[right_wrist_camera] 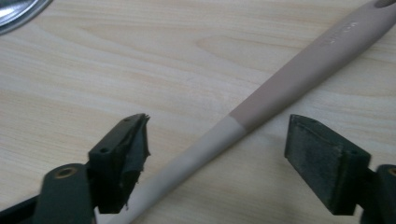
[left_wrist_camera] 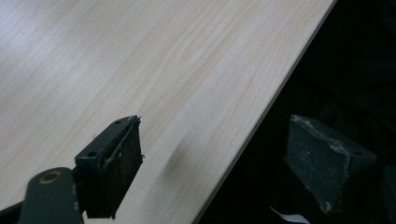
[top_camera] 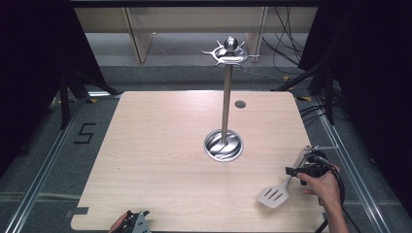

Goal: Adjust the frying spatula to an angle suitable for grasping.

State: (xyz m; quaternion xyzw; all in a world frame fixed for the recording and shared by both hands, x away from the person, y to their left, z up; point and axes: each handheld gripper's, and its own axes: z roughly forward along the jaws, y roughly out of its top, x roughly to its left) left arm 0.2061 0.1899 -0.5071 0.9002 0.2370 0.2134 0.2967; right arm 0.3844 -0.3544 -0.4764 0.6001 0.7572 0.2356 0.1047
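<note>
A slotted spatula (top_camera: 273,195) lies flat near the table's front right corner, its head toward the front and its handle slanting back to the right. My right gripper (top_camera: 294,171), held in a hand, sits over that handle. In the right gripper view the two-tone handle (right_wrist_camera: 261,109) runs diagonally between the jaws of the right gripper (right_wrist_camera: 217,140), which stand open with neither pad touching it. My left gripper (top_camera: 133,222) is at the table's front edge. In the left gripper view it (left_wrist_camera: 212,154) is open and empty, one jaw over the wood and one past the edge.
A metal utensil stand rises mid-table from a round base (top_camera: 223,144), with a thin pole and a ring of hooks at the top (top_camera: 229,52); its base rim (right_wrist_camera: 16,11) shows in the right gripper view. A small grey cap (top_camera: 240,104) sits in the light wooden tabletop (top_camera: 155,145).
</note>
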